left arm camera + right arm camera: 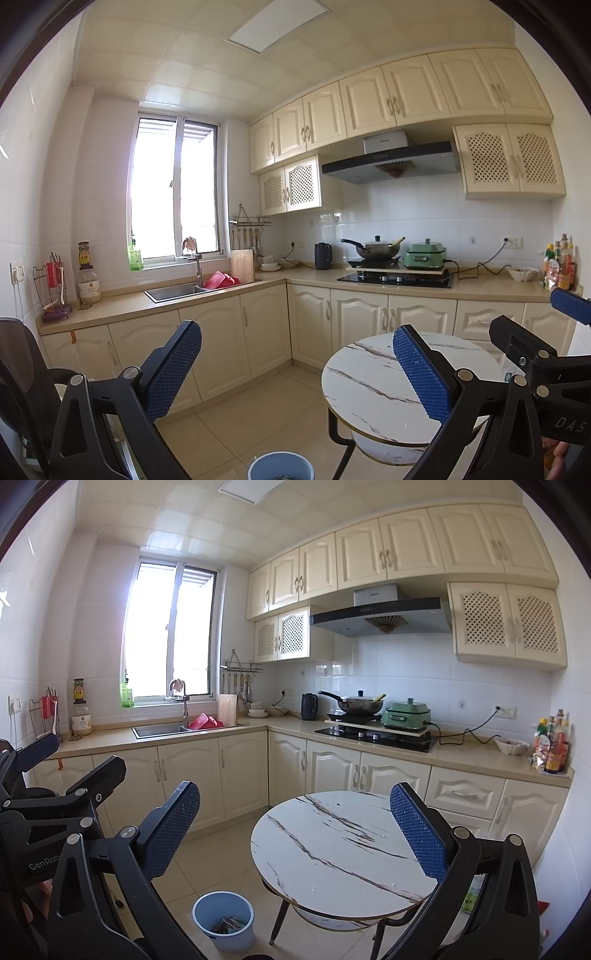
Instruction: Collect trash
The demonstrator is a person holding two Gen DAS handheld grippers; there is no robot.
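Observation:
A light blue waste bin [223, 919] stands on the tiled floor left of the round marble-top table [332, 849]. Some wrappers [229, 925] lie inside the bin. The bin's rim also shows at the bottom of the left wrist view [280, 466]. The table top [369, 384] carries only a few tiny crumbs. My left gripper [297, 363] is open and empty, held above the floor and the table's left edge. My right gripper [295, 830] is open and empty, held above the table. Each gripper shows at the edge of the other's view.
An L-shaped counter [236, 731] with cream cabinets runs along the far walls, with a sink [159, 730], a hob with a wok [360, 705], a green cooker [406, 714] and sauce bottles [552, 746]. A dark chair [22, 376] is at the left.

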